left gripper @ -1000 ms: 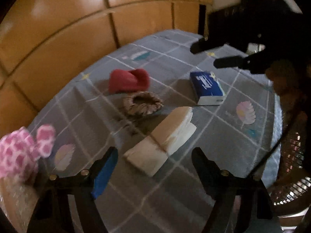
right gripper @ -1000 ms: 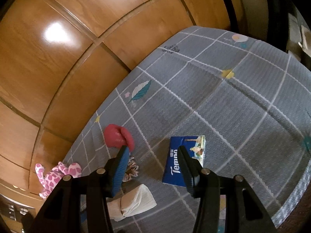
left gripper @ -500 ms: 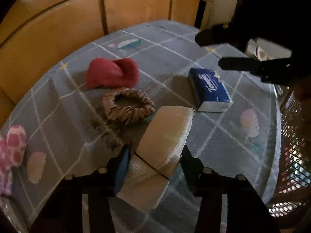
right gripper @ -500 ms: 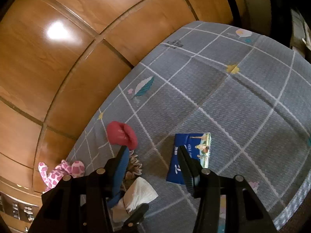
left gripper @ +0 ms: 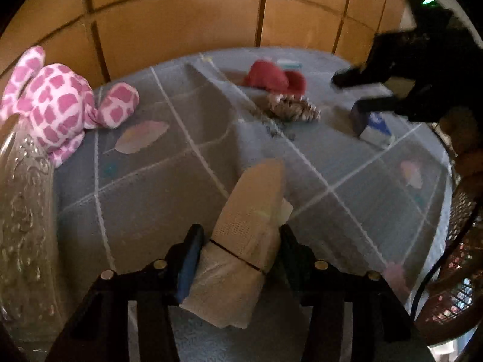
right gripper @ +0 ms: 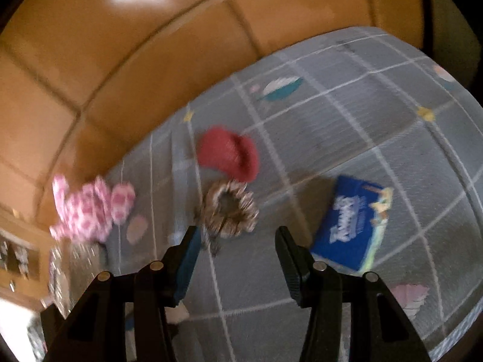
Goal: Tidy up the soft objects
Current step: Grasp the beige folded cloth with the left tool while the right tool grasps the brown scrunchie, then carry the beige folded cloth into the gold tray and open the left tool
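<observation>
Left fingers: I am clamping the left gripper (left gripper: 238,250) on a rolled beige cloth (left gripper: 241,247); a blue pad is pressing one side of it, a black pad the other.
Rolled cloth: a thin black band is circling it just ahead of the fingers; its front end is sticking out past them over the tabletop (left gripper: 157,199), and I cannot tell whether that end is touching the surface.
Right fingers: I am holding the right gripper (right gripper: 235,241) with its fingers apart and nothing between the pads; they are hanging over the grey checked cloth covering the tabletop.
Hair scrunchie: a brown frilly scrunchie (right gripper: 229,208) is lying just beyond the right fingers, near the middle of the tabletop.
Red cloth: a crumpled red piece (right gripper: 229,154) is lying just behind the scrunchie, towards the wooden wall (right gripper: 151,45).
Tissue pack: a blue pack (right gripper: 353,223) is lying flat to the right of the scrunchie, apart from it.
Plush toy: a pink-and-white spotted toy (left gripper: 60,105) is sitting at the tabletop's left edge, well apart from the rest.
Clear container: a glassy rim (left gripper: 24,211) is showing just below the toy in the left view.
</observation>
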